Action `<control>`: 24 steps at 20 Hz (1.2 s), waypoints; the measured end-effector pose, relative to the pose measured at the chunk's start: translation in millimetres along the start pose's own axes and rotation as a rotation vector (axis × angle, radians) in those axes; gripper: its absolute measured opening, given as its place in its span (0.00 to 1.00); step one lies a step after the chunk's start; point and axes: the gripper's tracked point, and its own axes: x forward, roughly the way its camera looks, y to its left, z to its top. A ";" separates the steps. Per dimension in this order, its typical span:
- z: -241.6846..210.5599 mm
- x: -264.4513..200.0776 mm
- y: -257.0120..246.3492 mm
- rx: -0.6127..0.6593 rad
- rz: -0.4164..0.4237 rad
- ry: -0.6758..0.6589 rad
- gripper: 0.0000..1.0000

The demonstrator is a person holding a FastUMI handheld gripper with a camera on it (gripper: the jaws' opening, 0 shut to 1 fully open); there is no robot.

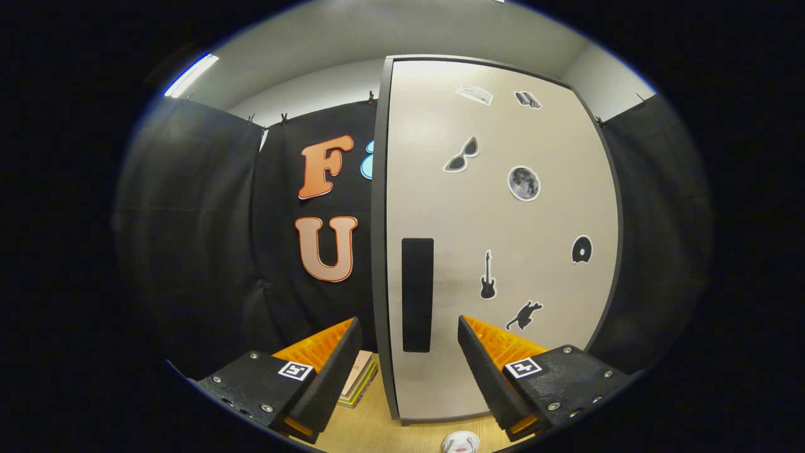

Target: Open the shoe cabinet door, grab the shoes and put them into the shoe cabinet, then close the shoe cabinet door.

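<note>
Beige cabinet door [497,251] stands closed; gripper [409,362], fingers parted and empty, faces its dark handle [417,294] at twelve o'clock. Opening step pending: next, grasp the handle.

One shoe cabinet door [497,239], shut; seven stickers [524,183]; one tool [409,371], fingers spread apart, empty.

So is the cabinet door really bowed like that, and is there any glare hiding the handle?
In the gripper view the bowing looks like fisheye distortion: the cabinet door curves most toward its right edge. A soft bright patch sits high on the door, but the dark handle reads sharp and free of glare. The claw is open, its fingers either side of the handle's lower end, not touching it.
</note>
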 end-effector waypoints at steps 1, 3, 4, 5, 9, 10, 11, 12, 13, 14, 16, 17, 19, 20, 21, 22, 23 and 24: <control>-0.6 8.7 1.2 0.005 0.003 0.000 0.96; -0.3 25.9 1.5 0.022 0.007 -0.004 0.95; -0.5 32.3 0.7 0.028 0.005 -0.005 0.94; -0.6 37.2 -0.6 0.028 0.002 -0.006 0.92; -0.2 49.9 0.2 0.014 0.006 -0.007 0.73; -1.8 51.2 -0.1 0.008 0.004 -0.001 0.67; -3.8 53.6 -5.1 -0.002 -0.018 0.004 0.55; -3.2 51.0 -4.8 0.007 -0.020 0.006 0.42; -3.6 51.5 -4.3 0.018 -0.026 0.013 0.37; -4.0 50.5 -4.3 0.025 -0.030 0.021 0.36; -4.7 48.4 -4.6 0.021 -0.036 0.027 0.34; -4.5 46.0 -5.0 0.024 -0.040 0.029 0.33; -3.1 37.4 -4.1 0.033 -0.040 0.044 0.31; -2.7 32.9 -3.8 0.038 -0.040 0.053 0.31; -1.9 27.6 -4.0 0.042 -0.039 0.059 0.29; -1.2 22.9 -5.0 0.042 -0.038 0.064 0.29; 0.4 17.1 -5.2 0.042 -0.040 0.067 0.29; -1.0 13.7 -7.4 0.042 -0.044 0.070 0.29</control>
